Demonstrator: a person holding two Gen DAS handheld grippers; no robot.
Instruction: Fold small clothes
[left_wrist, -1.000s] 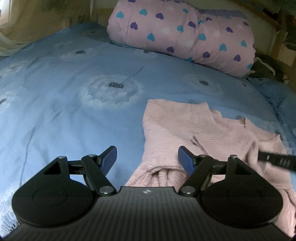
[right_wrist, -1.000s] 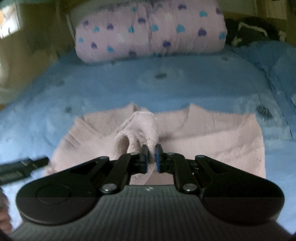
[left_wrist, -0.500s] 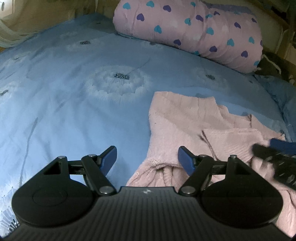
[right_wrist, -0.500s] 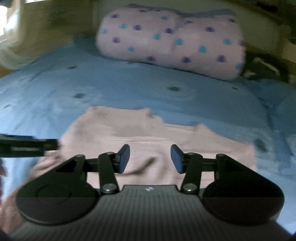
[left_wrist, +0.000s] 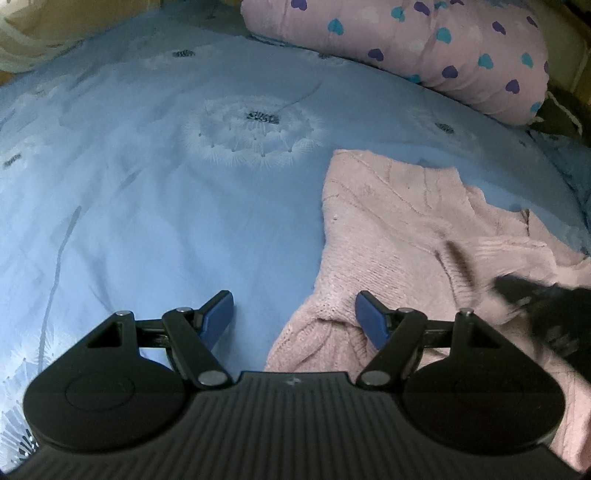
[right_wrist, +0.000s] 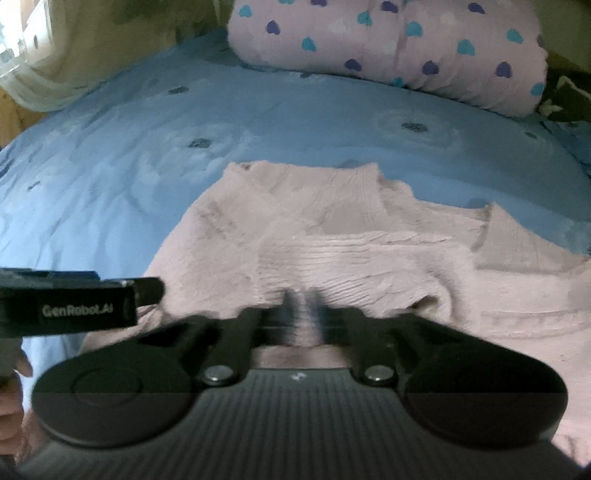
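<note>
A pale pink knitted sweater (left_wrist: 388, 221) lies on the blue bedspread (left_wrist: 147, 203), with one sleeve folded across its body (right_wrist: 351, 254). My left gripper (left_wrist: 293, 314) is open and empty, low over the sweater's near left edge, its right finger over the knit. My right gripper (right_wrist: 303, 306) hovers low over the sweater's middle; its fingers are blurred and nearly together, with a narrow strip of pink knit showing between them. Each gripper shows in the other's view: the right one (left_wrist: 535, 299) as a dark blur, the left one (right_wrist: 74, 302) at the left edge.
A rolled pink quilt with heart prints (left_wrist: 424, 48) lies across the far side of the bed. Dark clothing (right_wrist: 565, 99) sits at the far right. A pale curtain (right_wrist: 55, 55) hangs at the far left. Blue dandelion-print sheet spreads left of the sweater.
My right gripper let go of the sleeve, opened, then drew its fingers nearly together low over the sweater. The sleeve now lies folded across the body. My left gripper stayed open.
</note>
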